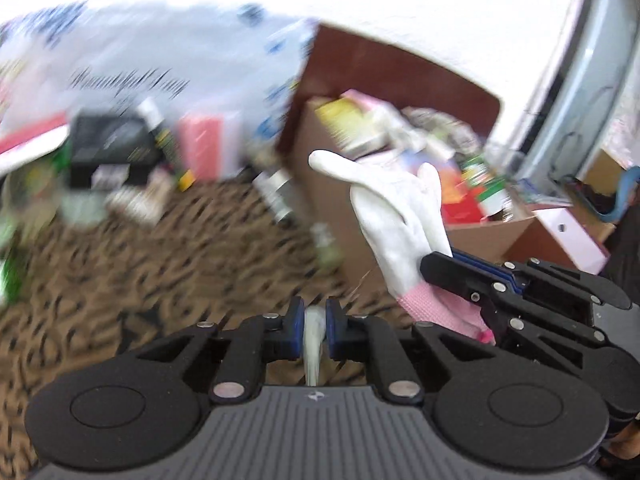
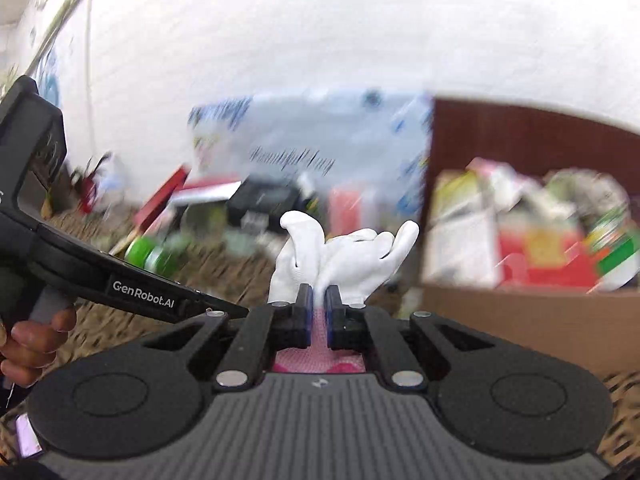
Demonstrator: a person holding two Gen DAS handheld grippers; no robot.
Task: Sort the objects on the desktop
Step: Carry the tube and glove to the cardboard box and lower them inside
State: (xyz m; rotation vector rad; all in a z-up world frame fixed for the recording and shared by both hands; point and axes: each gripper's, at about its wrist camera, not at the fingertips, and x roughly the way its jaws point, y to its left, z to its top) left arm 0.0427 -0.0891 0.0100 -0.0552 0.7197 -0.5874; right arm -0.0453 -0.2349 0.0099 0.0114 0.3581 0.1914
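My right gripper (image 2: 319, 304) is shut on a white glove with a pink cuff (image 2: 344, 256), held up in the air with its fingers pointing up. The same glove (image 1: 396, 216) and the right gripper (image 1: 436, 270) show in the left wrist view at right. My left gripper (image 1: 313, 316) is shut on a thin white piece (image 1: 313, 344), which looks like another part of the glove or a second one; I cannot tell which. The left gripper's body (image 2: 120, 284) shows at left in the right wrist view. Both views are motion-blurred.
A cardboard box (image 2: 520, 320) full of packets and cans stands at right, also in the left wrist view (image 1: 332, 160). Loose boxes, a black box (image 1: 108, 148), bottles and a green can (image 2: 148, 256) lie on the leopard-print cloth (image 1: 160, 280). A white printed bag (image 1: 160, 60) stands behind.
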